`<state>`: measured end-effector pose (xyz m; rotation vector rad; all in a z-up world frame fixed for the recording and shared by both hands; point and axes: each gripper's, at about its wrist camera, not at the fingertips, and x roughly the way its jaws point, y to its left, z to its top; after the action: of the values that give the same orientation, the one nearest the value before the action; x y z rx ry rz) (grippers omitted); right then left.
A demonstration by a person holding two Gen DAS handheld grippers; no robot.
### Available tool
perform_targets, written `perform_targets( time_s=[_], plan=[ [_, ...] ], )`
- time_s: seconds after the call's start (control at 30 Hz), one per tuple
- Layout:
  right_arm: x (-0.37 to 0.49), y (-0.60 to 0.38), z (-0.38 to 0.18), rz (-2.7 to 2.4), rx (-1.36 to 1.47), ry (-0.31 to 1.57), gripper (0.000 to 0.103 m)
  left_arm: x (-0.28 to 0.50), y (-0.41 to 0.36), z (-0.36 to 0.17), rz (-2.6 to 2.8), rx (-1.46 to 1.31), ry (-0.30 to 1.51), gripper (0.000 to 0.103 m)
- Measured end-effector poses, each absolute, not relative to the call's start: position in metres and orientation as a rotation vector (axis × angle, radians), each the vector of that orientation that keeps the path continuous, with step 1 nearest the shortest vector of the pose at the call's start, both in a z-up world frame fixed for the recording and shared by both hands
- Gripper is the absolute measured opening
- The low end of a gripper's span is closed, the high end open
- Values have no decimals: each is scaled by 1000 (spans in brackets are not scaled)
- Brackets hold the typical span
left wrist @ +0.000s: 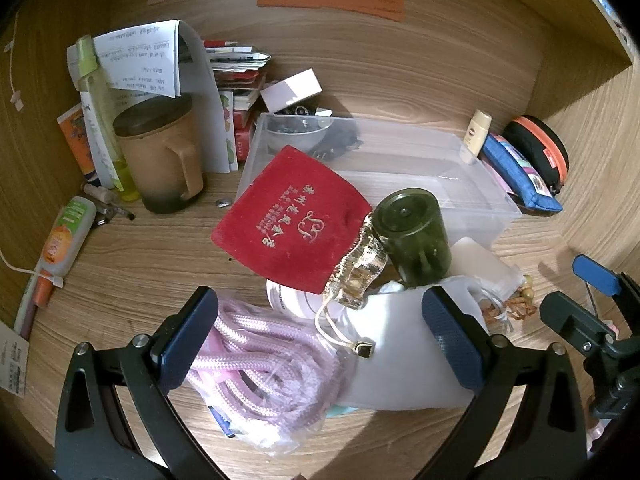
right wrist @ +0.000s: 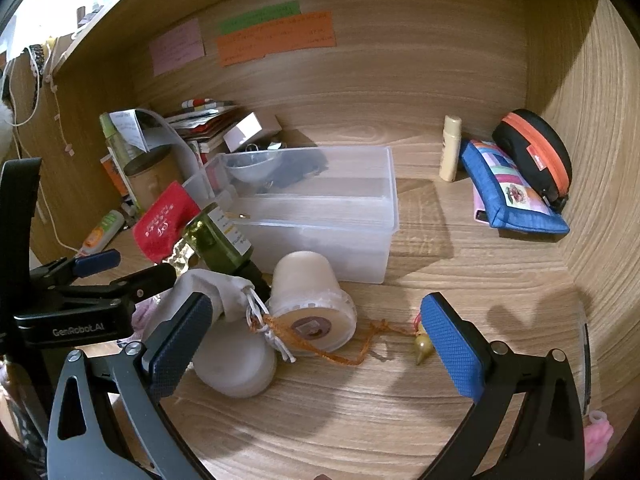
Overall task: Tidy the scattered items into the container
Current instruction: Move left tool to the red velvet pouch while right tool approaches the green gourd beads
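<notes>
At the bottom of the left wrist view, the left gripper (left wrist: 320, 340) stands wide open with nothing between its blue pads; under the gap lie a bagged coil of pink rope (left wrist: 256, 368) at lower centre and a white drawstring pouch (left wrist: 400, 360) just right of it. Above these, mid-frame, a red velvet pouch (left wrist: 288, 216) with gold lettering leans on the near left corner of the clear plastic container (left wrist: 460, 168), and a dark green bottle (left wrist: 412, 232) lies beside it, touching a crumpled gold foil wrap (left wrist: 360, 276).

In the right wrist view the right gripper (right wrist: 316, 340) is likewise spread wide and holds nothing. Between its fingers, low in the frame, are a white lidded jar (right wrist: 236, 364) on its side, a cream tub (right wrist: 312, 300) tipped over behind it, and an orange cord (right wrist: 352, 348) running right to a small yellow-green bead (right wrist: 422, 346) that sits just beside the right pad. The container sits mid-frame behind them, with a grey bowl (right wrist: 252, 168) and dark items at its far left end.

Farther back on the right, a blue zip pouch (right wrist: 512, 196) leans against a black case with an orange zipper (right wrist: 536, 152), and a cream tube (right wrist: 450, 148) stands upright just left of them. At upper left stand a brown mug (left wrist: 160, 156) and a pile of papers (left wrist: 136, 56).
</notes>
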<state>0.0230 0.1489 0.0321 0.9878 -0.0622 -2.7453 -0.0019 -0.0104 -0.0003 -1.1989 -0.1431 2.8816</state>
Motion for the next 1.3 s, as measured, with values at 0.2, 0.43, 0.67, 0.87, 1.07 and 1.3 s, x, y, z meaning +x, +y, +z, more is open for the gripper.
perform_targets(
  time_s=[0.2,0.43,0.67,0.87,1.07,1.3],
  plan=[
    [24,150,32,-2748,986,-68,103,0,-11,0,2879,-1193,-154,103],
    [24,150,31,-2755,987,-66,103,3,-15,5,2884,-1146,-165,103],
    [24,157,30,-2791,974,-72,103,1,-27,5,2849,-1125,-239,103],
    [27,168,32,-2847,949,-19,103,-5,-52,6,2813,-1142,-334,103],
    [21,175,22,-2863,1010,104,103,-17,-66,10,2826,-1154,-307,103],
    [-2,196,-2,-2805,1219,85,86,-32,-57,8,2775,-1186,-243,101]
  ],
)
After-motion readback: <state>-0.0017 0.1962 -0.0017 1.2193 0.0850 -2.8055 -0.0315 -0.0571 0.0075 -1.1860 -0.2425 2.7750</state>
